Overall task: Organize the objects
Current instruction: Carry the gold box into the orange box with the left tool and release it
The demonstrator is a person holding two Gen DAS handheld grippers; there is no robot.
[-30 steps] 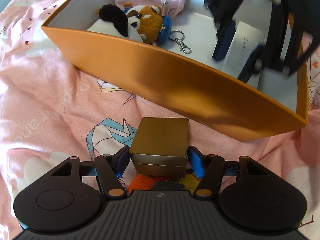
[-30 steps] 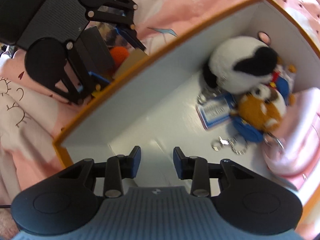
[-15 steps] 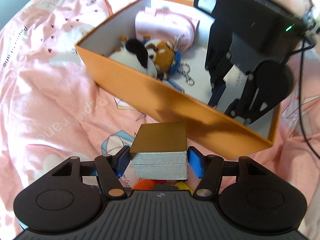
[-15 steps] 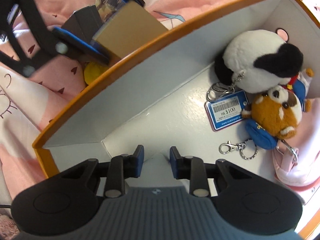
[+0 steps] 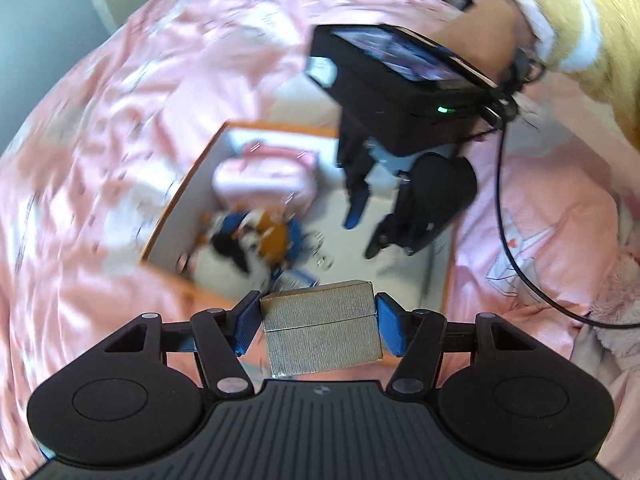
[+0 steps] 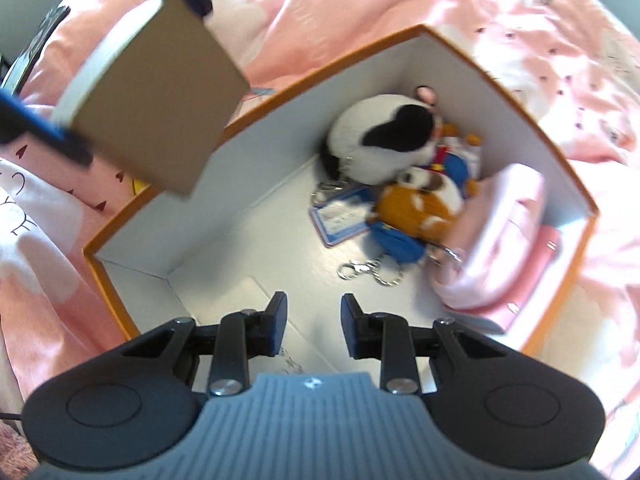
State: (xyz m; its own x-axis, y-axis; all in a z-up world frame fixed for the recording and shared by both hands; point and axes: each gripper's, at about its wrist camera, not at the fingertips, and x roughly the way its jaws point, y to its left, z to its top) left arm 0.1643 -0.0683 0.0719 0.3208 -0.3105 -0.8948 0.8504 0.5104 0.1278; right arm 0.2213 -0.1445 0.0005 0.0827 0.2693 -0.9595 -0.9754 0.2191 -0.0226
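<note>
Now lifted off the pink bedding: gold box (image 5: 320, 326), clamped in my left gripper (image 5: 318, 322), hanging over the orange bin's (image 6: 460, 46) near wall. Beyond, right gripper (image 6: 313, 320) empty, jaws apart, inside bin beside plush toys (image 6: 400, 160). Drop-in comes next.

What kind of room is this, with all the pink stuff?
Probably a bedroom. Everything sits on a rumpled pink bedsheet with cartoon prints, and the orange box on it holds plush toys and a pink pouch.
</note>
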